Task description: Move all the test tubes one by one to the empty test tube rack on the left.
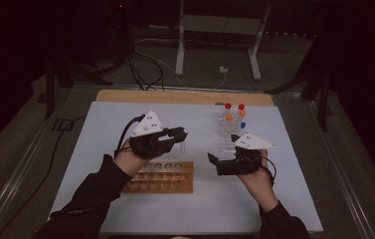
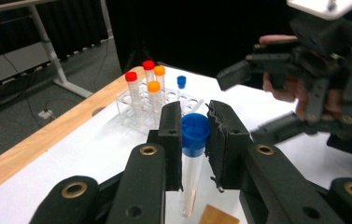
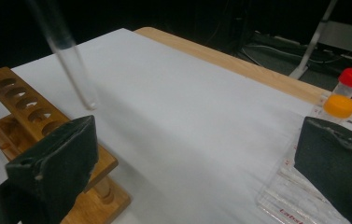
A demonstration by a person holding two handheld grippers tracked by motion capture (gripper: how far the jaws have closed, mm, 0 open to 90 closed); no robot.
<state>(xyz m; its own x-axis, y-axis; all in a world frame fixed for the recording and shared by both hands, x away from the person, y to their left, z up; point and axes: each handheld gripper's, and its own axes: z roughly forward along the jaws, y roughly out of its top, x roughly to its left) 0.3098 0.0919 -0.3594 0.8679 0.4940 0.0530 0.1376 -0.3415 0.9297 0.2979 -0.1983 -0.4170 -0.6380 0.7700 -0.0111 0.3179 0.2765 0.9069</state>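
Dark floor and black curtains surround a table covered by a white sheet (image 1: 125,124), with a strip of bare wood left showing along its far edge. A clear tube with a blue cap (image 2: 193,154) is clamped in the left gripper (image 2: 193,140): the two black jaws are pressed against the cap from either side, and the glass body hangs down below them, off the sheet, with its rounded bottom end seen in the right gripper view just past the far end of the wooden rack (image 1: 161,177). That rack, with its row of round holes, is laid on the sheet near the person's edge, below the left gripper in the high view. The right gripper (image 1: 220,162) is held with its jaws spread wide and nothing between them, level with the left one and well apart from the tube. A clear plastic rack (image 2: 136,109) is set toward the far right of the sheet, and tubes with red caps (image 2: 131,76) and orange caps (image 2: 153,86) are stood upright in it, along with what seems to be one smaller blue-capped tube (image 2: 181,81), though its outline is blurred.
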